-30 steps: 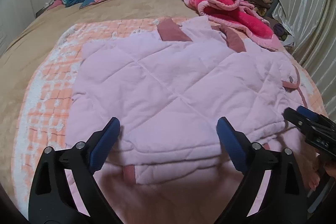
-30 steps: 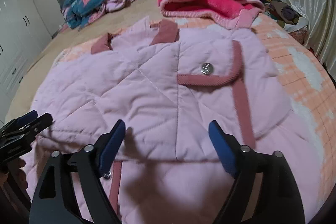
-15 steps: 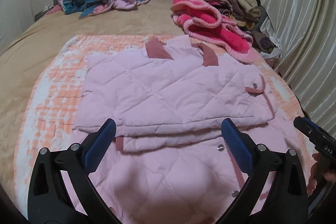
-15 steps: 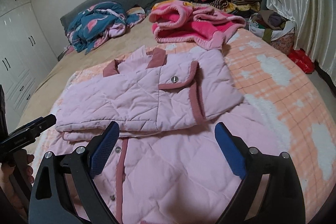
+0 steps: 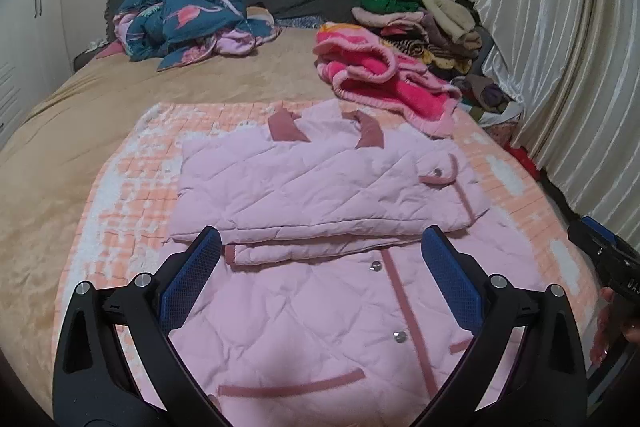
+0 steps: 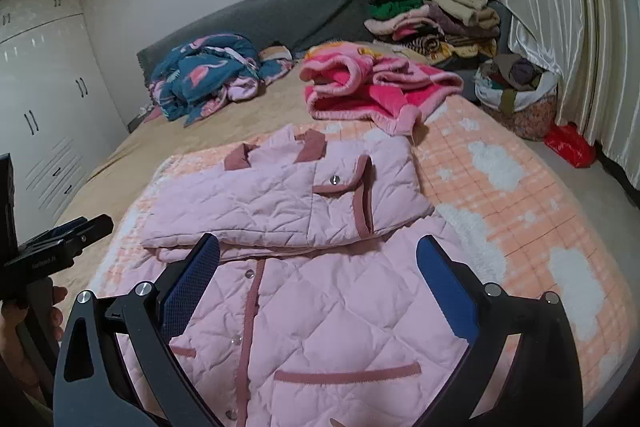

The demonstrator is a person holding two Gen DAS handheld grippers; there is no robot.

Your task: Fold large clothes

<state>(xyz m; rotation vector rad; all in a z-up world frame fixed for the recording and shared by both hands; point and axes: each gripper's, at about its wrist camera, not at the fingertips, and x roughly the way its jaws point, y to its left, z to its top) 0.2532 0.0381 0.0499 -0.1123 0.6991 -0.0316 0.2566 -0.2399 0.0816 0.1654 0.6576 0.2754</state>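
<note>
The pink quilted jacket lies spread on the orange-and-white checked blanket that covers the near part of the bed. Its upper half, with the darker pink collar, is folded down over itself, so a doubled edge runs across the jacket's middle. The snap-button front and a trimmed pocket lie nearer than that edge. The left tongs are spread wide above the jacket, nothing between them. The right tongs have just been opening and also stand spread and empty over the jacket's lower part. Beyond the jacket's collar sit a bright pink fleece garment and a blue flamingo-print quilt.
</note>
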